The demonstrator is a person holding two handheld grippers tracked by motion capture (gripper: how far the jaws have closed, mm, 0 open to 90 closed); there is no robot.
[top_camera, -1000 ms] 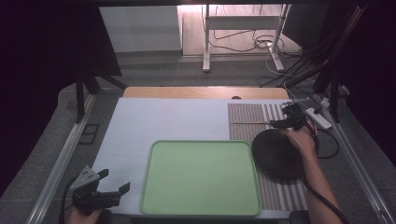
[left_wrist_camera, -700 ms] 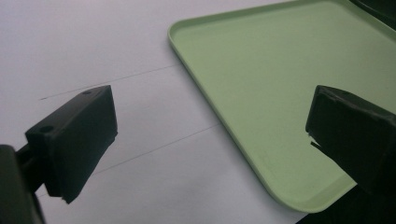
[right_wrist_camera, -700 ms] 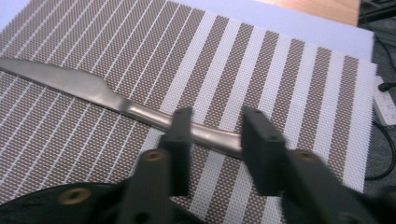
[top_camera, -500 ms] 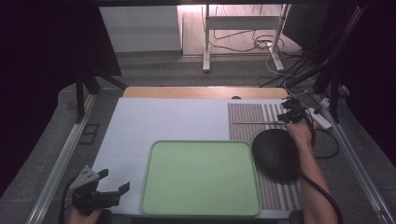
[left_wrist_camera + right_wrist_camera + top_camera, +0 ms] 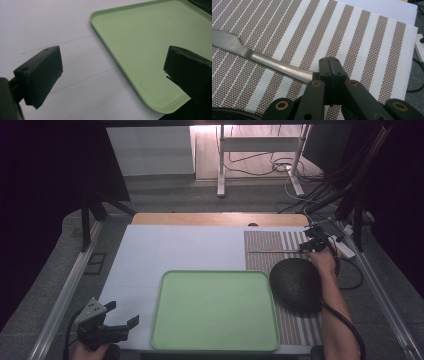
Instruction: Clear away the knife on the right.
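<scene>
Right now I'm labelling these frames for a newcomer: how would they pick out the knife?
Find the brown-and-white striped placemat at the table's right side. Along its far part lies the knife, beyond the black bowl, its handle end pinched in the shut right gripper. It is the only slim, silvery metal thing there.

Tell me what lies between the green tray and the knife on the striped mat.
In the high view, the black bowl sits between the green tray and the knife, on the striped mat.
</scene>
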